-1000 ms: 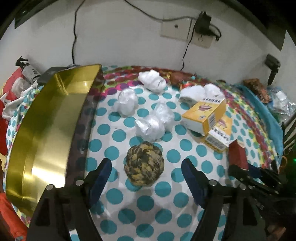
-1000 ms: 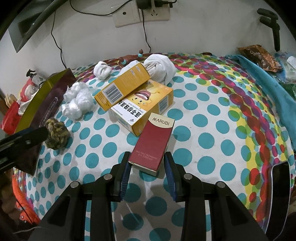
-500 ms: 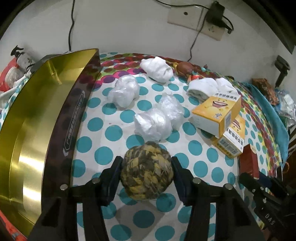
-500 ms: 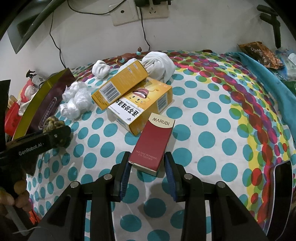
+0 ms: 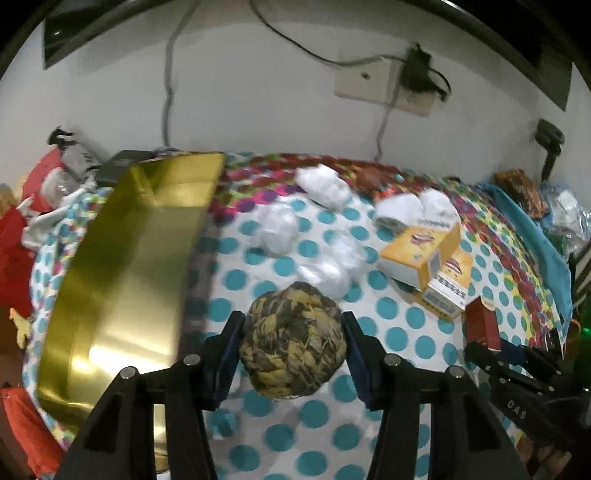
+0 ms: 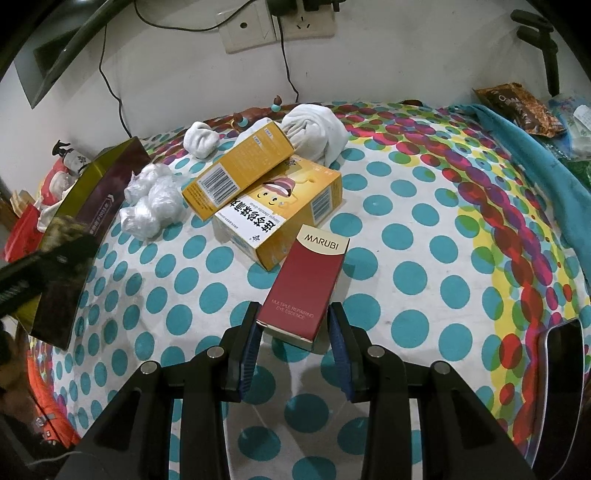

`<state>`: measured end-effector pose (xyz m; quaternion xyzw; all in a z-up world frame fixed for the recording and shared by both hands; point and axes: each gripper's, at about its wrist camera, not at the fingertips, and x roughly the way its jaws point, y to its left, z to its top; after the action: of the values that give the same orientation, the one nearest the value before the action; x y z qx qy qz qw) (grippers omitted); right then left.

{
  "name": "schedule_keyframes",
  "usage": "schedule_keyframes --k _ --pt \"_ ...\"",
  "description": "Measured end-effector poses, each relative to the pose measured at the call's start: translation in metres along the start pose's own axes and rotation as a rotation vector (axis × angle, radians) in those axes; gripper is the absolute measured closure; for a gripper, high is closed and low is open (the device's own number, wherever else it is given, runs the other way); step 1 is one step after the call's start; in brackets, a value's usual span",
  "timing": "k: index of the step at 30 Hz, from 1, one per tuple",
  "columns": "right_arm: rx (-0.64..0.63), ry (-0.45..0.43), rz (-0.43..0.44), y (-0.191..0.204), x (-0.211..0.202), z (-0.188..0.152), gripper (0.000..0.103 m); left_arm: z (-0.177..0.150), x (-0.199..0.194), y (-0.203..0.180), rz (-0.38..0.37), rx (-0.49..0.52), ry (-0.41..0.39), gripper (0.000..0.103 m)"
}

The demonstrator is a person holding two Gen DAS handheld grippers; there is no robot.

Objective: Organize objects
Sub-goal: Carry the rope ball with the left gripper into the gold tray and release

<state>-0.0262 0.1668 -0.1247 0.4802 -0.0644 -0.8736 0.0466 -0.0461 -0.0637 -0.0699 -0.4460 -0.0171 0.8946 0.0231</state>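
Observation:
My left gripper (image 5: 291, 350) is shut on a woven brown-and-yellow rope ball (image 5: 292, 338) and holds it above the polka-dot tablecloth (image 5: 406, 321), beside a gold-lined open box (image 5: 122, 273) on the left. My right gripper (image 6: 293, 343) is shut on the near end of a red MARUBI box (image 6: 304, 286) that lies on the cloth. Two yellow cartons (image 6: 280, 206) are stacked behind it. The left gripper with the ball shows blurred at the left edge of the right wrist view (image 6: 55, 240).
Several crumpled plastic wads (image 5: 325, 266) and rolled white socks (image 6: 314, 125) lie toward the back. A teal cloth (image 6: 535, 155) and snack bags (image 6: 517, 107) sit at the right. A wall socket with cables (image 6: 277, 18) is behind. Red clutter (image 5: 18, 236) is left of the box.
My left gripper closed on the rope ball and has lifted it off the cloth. The right gripper stays shut on the red box without moving.

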Motion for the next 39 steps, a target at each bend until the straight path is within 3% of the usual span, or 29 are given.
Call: schedule_keyframes --k 7,14,28,39 --pt "0.000 -0.010 -0.001 0.000 -0.001 0.000 0.069 -0.005 -0.014 0.061 0.115 -0.076 0.001 0.050" --pt "-0.017 -0.016 -0.015 0.007 -0.008 -0.002 0.069 -0.021 -0.005 0.102 0.142 -0.170 0.045 0.050" --pt "-0.057 -0.011 -0.052 0.023 -0.014 -0.003 0.069 -0.033 0.015 0.125 0.181 -0.231 0.107 0.049" --pt "-0.095 -0.010 -0.065 0.038 -0.018 -0.006 0.069 -0.031 -0.007 0.122 0.180 -0.196 0.019 0.036"
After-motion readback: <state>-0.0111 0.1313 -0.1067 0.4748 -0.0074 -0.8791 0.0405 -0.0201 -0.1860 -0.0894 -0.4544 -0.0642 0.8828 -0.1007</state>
